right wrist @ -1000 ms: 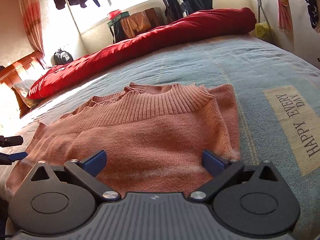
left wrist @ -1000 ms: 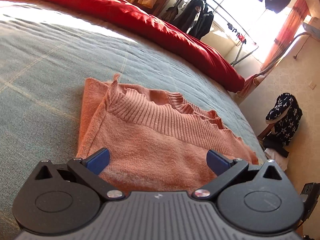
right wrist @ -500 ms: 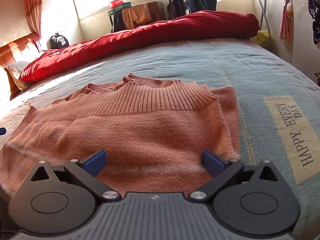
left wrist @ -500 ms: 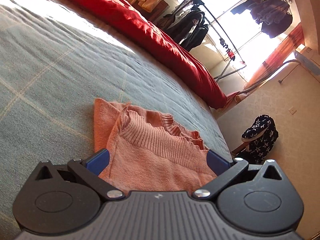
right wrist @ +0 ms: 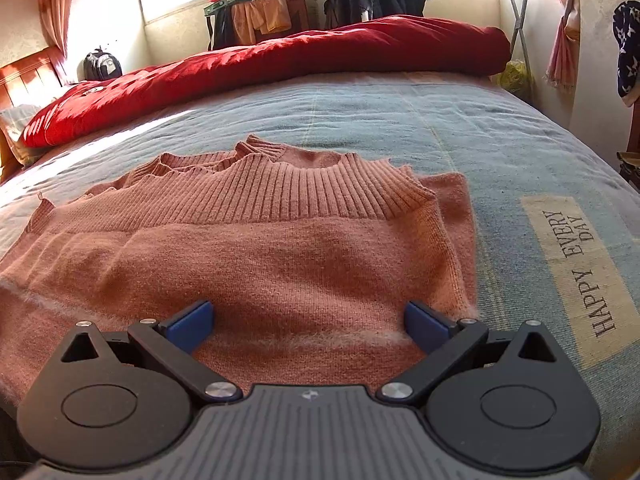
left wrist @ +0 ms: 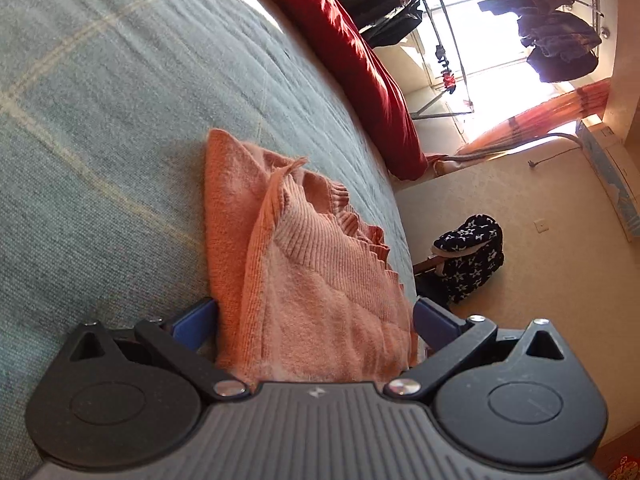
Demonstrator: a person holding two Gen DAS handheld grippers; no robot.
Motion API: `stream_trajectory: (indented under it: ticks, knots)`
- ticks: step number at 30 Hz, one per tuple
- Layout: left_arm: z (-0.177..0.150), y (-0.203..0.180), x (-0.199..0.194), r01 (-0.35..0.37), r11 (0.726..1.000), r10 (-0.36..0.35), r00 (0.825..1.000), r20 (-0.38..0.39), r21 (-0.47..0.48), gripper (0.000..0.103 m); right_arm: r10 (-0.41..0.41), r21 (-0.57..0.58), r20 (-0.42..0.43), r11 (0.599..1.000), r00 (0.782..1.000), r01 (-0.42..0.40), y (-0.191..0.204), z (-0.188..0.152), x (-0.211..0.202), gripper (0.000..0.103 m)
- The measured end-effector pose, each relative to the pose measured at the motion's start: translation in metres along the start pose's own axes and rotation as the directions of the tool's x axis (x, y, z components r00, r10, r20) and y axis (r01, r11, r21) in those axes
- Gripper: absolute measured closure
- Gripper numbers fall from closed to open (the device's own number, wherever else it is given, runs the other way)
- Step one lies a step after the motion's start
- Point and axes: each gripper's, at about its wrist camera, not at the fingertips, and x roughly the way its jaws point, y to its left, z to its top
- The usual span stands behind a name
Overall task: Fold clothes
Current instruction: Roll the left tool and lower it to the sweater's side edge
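Observation:
A salmon-pink knit sweater point(right wrist: 288, 248) lies folded on the blue-grey bedspread point(right wrist: 400, 120), its ribbed band facing away from me. In the left wrist view the same sweater point(left wrist: 312, 292) runs lengthwise between the blue pads, seen from its left end. My left gripper point(left wrist: 316, 320) is open, its fingers straddling the sweater's near edge. My right gripper point(right wrist: 308, 322) is open too, low over the sweater's near right part, nothing pinched between its pads.
A red duvet point(right wrist: 280, 60) is rolled along the far side of the bed. A "HAPPY EVERY DAY" patch point(right wrist: 580, 268) lies right of the sweater. A star-patterned dark garment point(left wrist: 472, 256) sits off the bed's end. A clothes rack point(left wrist: 452, 52) stands by the window.
The left gripper has rolled and swung round to the sweater's left end and closed in on its edge. The right gripper has crept a little closer over the sweater. Both stay open.

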Motion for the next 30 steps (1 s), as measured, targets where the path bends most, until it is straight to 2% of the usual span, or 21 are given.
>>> stream_trajectory:
  ticks: [7, 10, 15, 18, 23, 25, 28, 30]
  knots:
    - [0.032, -0.003, 0.039, -0.011, 1.0, 0.012, 0.999, -0.05, 0.014, 0.001, -0.017, -0.005, -0.005, 1.0, 1.0, 0.017, 0.003, 0.0, 0.001, 0.0]
    - [0.025, -0.008, 0.039, -0.015, 0.999, 0.017, 0.998, -0.057, 0.028, 0.001, -0.017, -0.006, -0.007, 1.0, 1.0, 0.017, 0.003, 0.0, 0.001, 0.0]
    - [-0.011, -0.015, 0.024, 0.011, 1.0, -0.009, 0.996, -0.093, 0.022, 0.001, 0.001, -0.01, -0.007, 1.0, 1.0, -0.001, 0.0, 0.0, -0.001, 0.0]
    - [-0.016, -0.018, 0.024, -0.001, 0.999, 0.005, 0.993, -0.119, 0.034, 0.001, 0.003, -0.002, -0.003, 1.0, 1.0, -0.003, -0.001, 0.001, -0.001, 0.0]
    - [0.017, -0.004, 0.051, 0.04, 0.998, -0.046, 0.99, -0.135, -0.048, 0.001, -0.005, -0.007, 0.001, 1.0, 1.0, 0.005, 0.001, 0.0, -0.001, 0.0]
    - [0.027, -0.003, 0.064, 0.038, 0.997, -0.046, 0.989, -0.142, -0.061, 0.001, -0.002, -0.009, 0.0, 1.0, 1.0, 0.002, 0.001, -0.001, -0.002, 0.0]
    - [0.02, -0.01, 0.064, 0.041, 0.999, -0.044, 0.988, -0.146, -0.026, 0.001, 0.004, -0.001, 0.003, 1.0, 1.0, -0.004, -0.001, -0.001, -0.003, 0.0]
    - [0.005, -0.008, 0.053, 0.091, 0.996, -0.092, 0.982, -0.164, -0.017, 0.001, 0.008, 0.0, 0.005, 1.0, 1.0, -0.008, -0.002, -0.002, -0.004, 0.0]
